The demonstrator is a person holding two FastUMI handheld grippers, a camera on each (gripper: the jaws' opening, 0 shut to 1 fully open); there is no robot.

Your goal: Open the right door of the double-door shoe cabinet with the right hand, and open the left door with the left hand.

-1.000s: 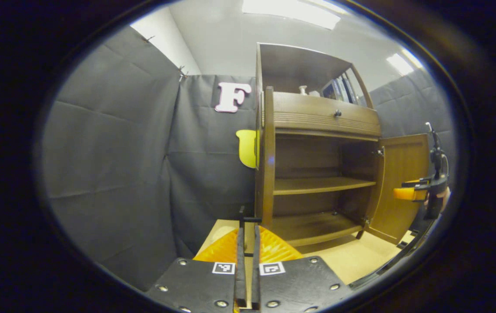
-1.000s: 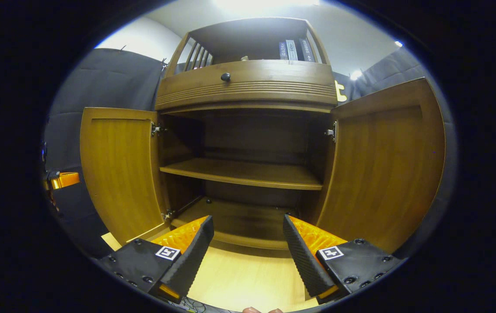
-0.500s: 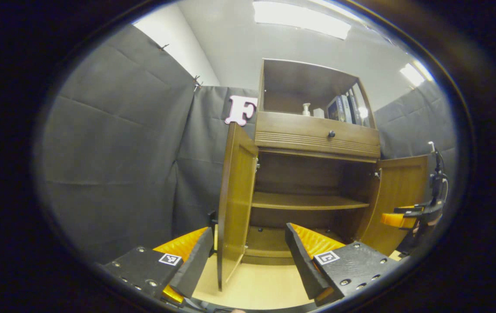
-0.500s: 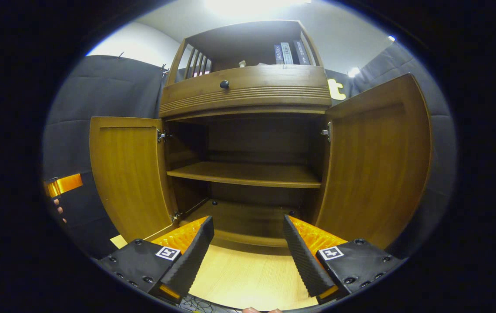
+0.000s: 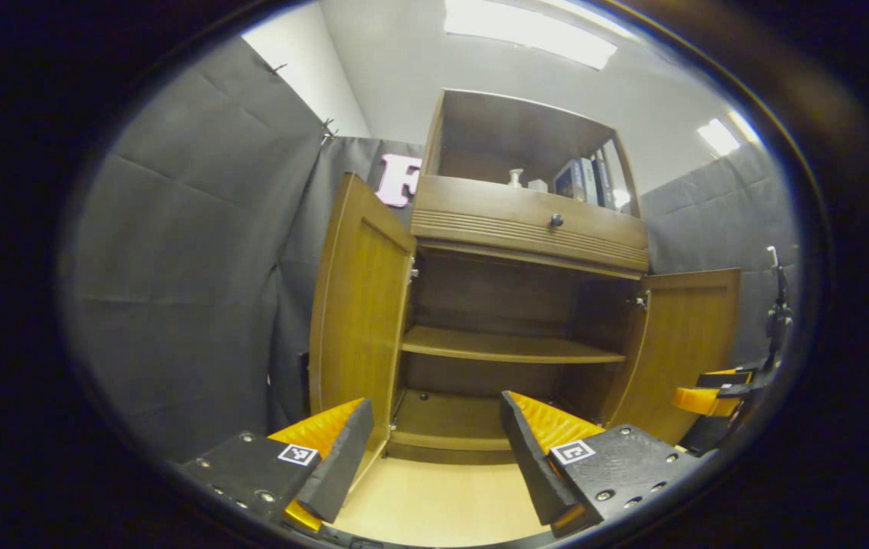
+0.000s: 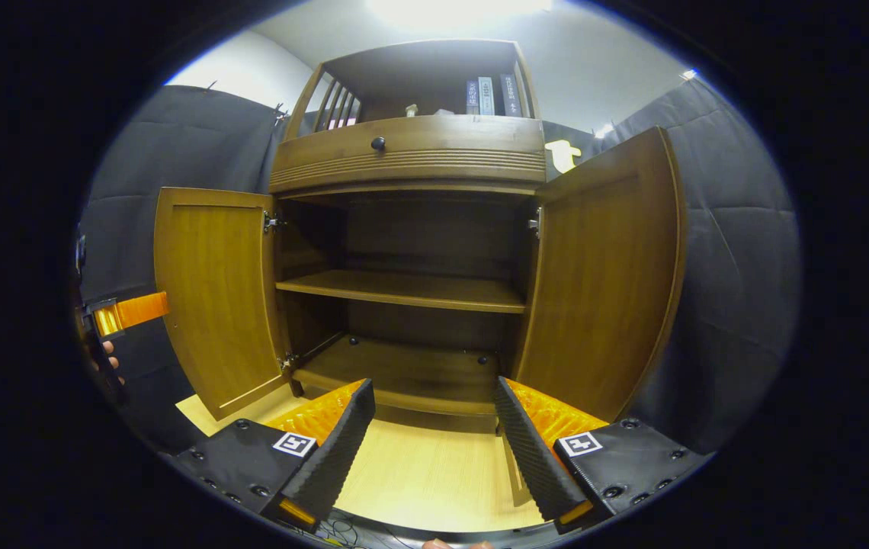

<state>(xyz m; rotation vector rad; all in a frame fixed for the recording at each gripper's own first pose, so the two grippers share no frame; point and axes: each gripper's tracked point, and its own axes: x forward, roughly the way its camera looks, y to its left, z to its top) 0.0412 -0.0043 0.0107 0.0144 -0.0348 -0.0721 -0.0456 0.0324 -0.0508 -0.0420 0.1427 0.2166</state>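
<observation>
The brown wooden shoe cabinet [image 5: 526,221] stands with both doors swung out. In the left gripper view the left door [image 5: 358,305] stands close ahead on the left and the right door [image 5: 682,343] is farther off. My left gripper [image 5: 435,400] is open and empty, apart from the left door. In the right gripper view the left door [image 6: 213,297] and right door [image 6: 602,274] flank the bare inner shelf [image 6: 404,288]. My right gripper [image 6: 433,383] is open and holds nothing. The right gripper [image 5: 709,396] also appears far right, and the left gripper [image 6: 126,313] far left.
A drawer with a dark knob [image 6: 378,142] sits above the doors. Books [image 6: 488,95] and a small bottle [image 5: 514,177] stand on the top shelf. Light wooden floor [image 6: 434,473] lies before the cabinet. Black cloth walls [image 5: 198,267] close in on both sides. A hand [image 6: 108,357] holds the left gripper.
My left gripper, shut at the left door's edge a second ago, has opened and drawn back. The left door now stands wide. The right gripper's view has shifted a little.
</observation>
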